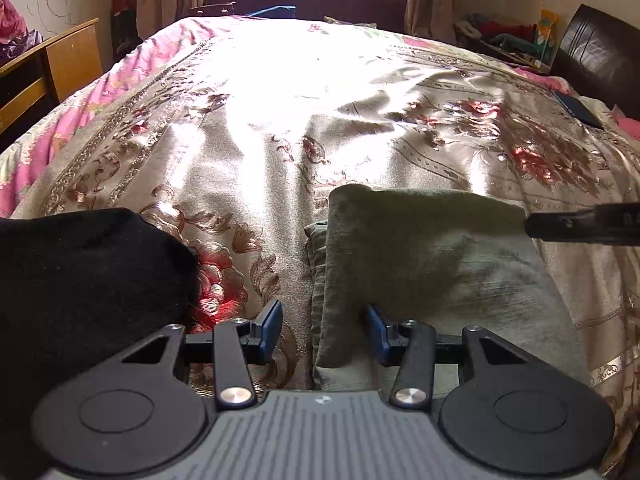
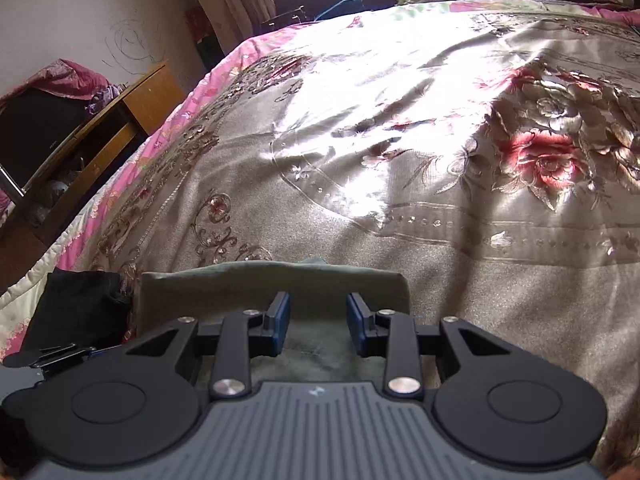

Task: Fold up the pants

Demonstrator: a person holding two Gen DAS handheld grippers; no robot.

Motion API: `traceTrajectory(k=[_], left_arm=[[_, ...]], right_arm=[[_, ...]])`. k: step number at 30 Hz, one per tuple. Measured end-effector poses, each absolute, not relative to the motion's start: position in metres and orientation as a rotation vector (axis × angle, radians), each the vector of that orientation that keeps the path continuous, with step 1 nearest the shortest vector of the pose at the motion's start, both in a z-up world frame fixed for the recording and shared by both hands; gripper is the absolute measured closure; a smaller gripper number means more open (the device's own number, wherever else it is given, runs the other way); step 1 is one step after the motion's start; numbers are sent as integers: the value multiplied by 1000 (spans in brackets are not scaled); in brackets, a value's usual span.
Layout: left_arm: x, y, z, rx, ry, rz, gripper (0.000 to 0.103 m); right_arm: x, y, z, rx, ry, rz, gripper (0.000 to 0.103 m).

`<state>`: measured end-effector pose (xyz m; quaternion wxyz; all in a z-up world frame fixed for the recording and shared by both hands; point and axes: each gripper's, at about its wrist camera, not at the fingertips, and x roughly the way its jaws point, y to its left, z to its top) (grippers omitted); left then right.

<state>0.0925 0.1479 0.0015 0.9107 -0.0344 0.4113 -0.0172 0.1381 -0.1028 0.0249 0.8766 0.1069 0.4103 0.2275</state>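
Note:
The olive-green pants (image 1: pixel 432 264) lie folded in a compact stack on the floral bedspread (image 1: pixel 280 120). My left gripper (image 1: pixel 325 312) is open and empty, its blue pads straddling the stack's left edge just above it. My right gripper (image 2: pixel 317 300) is open and empty over the same folded pants (image 2: pixel 272 280), near their far edge. The right gripper also shows in the left wrist view (image 1: pixel 584 226) at the stack's right side.
A black garment (image 1: pixel 88 280) lies on the bed left of the pants, also in the right wrist view (image 2: pixel 76 304). A wooden desk (image 1: pixel 52 64) stands left of the bed. A dark headboard (image 1: pixel 600 56) and a dark flat object (image 1: pixel 578 110) are at the right.

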Motion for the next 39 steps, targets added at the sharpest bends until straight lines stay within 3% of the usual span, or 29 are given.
traceTrajectory(k=[8,12,19,27,29,32,34,36,39], left_arm=[[88,142,-19,-11,925,-29,41],[88,149,-4,-30,885,-27,40],[98,162,-15,-115,931,-133,38],[106,161,-28,-143,919,-234,7],[109,156,-29,-122,918,-237,5],[109,151,-25,-99,909,-254,10],[110,148,-21,-95,906,-274,23],[111,146,-19,-96,905,-281,37],[116,143,-17,-127,910,-278,45]], right_arm=[[50,-106,-15,133,1020,515,67],[54,-110,-12,186,1009,504,68],[100,-137,-17,346,974,488,60],[127,-131,-46,537,957,574,59],[132,-124,-49,539,950,587,59],[135,-122,-51,549,948,599,59],[134,-124,-50,542,959,599,77],[133,-131,-50,576,981,596,86],[134,-147,-43,614,986,597,93]])
